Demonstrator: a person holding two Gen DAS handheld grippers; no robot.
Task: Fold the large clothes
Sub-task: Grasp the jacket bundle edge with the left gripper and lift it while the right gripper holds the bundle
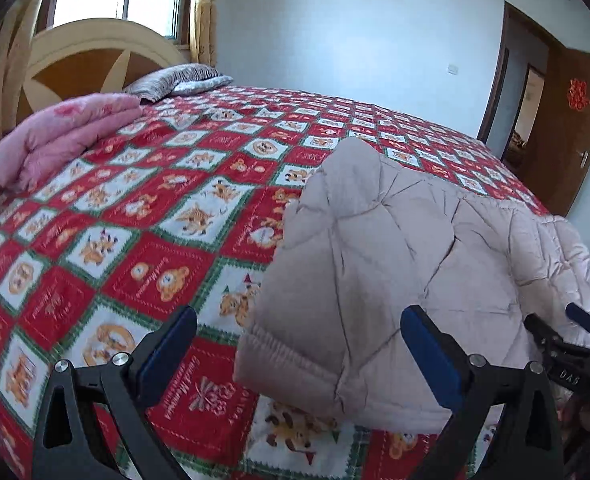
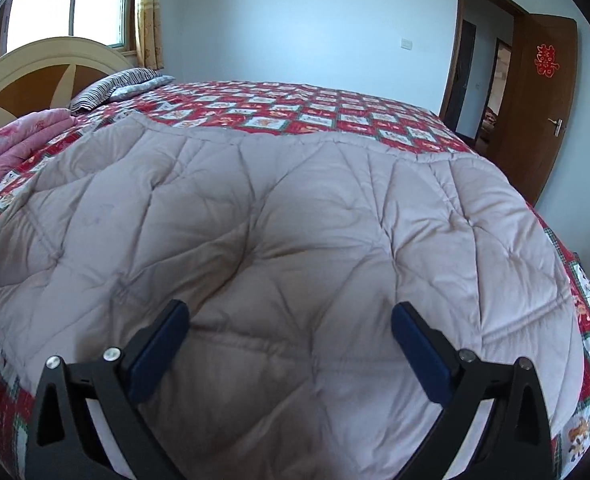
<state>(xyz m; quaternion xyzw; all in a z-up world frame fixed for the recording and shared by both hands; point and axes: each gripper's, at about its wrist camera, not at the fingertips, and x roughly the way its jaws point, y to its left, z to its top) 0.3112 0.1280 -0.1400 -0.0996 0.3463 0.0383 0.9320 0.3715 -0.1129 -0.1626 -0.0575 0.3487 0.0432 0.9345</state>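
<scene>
A beige quilted padded coat [image 2: 295, 220] lies spread flat on the bed. In the left wrist view its sleeve [image 1: 359, 264] with a ribbed cuff [image 1: 279, 364] lies toward me. My left gripper [image 1: 299, 344] is open and empty, hovering just above the cuff end. My right gripper [image 2: 291, 340] is open and empty, hovering over the coat's near middle. The right gripper's tips also show at the right edge of the left wrist view [image 1: 575, 336].
The bed carries a red, white and green bear-patterned cover [image 1: 135, 240]. A folded pink blanket [image 1: 63, 136] and a striped pillow [image 1: 175, 80] lie by the headboard [image 1: 95, 52]. An open brown door [image 2: 535, 100] stands at the far right.
</scene>
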